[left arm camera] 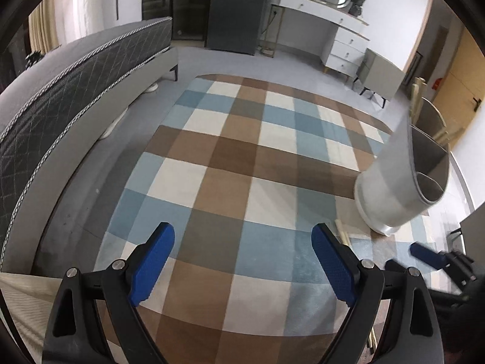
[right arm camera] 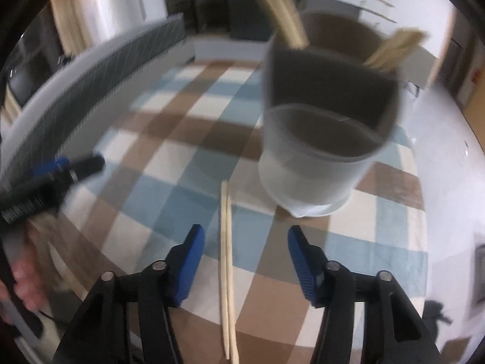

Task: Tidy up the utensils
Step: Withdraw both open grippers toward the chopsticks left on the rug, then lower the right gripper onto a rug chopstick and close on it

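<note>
Left fingers: the left gripper (left arm camera: 242, 261) has its blue pads spread wide over the checked rug (left arm camera: 230, 163), with nothing between them.
Right fingers: the right gripper (right arm camera: 245, 264) stands partly apart, astride a pair of chopsticks (right arm camera: 227, 273) without touching them.
Bed: a grey bed (left arm camera: 75, 69) runs along the left edge of the rug.
Hand: in the right wrist view a blurred hand (right arm camera: 27, 282) holds the other gripper at far left.
Chopsticks: the pale pair lies side by side on the rug, pointing away toward the holder and ending near its base.
Utensil holder: a grey holder (right arm camera: 309, 170) stands upright on the rug, right of centre, with compartments inside.
Holder contents: pale wooden utensils (right arm camera: 285, 15) stick up from its far compartments; what kind they are is too blurred to tell.
Dresser: a white dresser (left arm camera: 342, 42) stands by the far wall.
</note>
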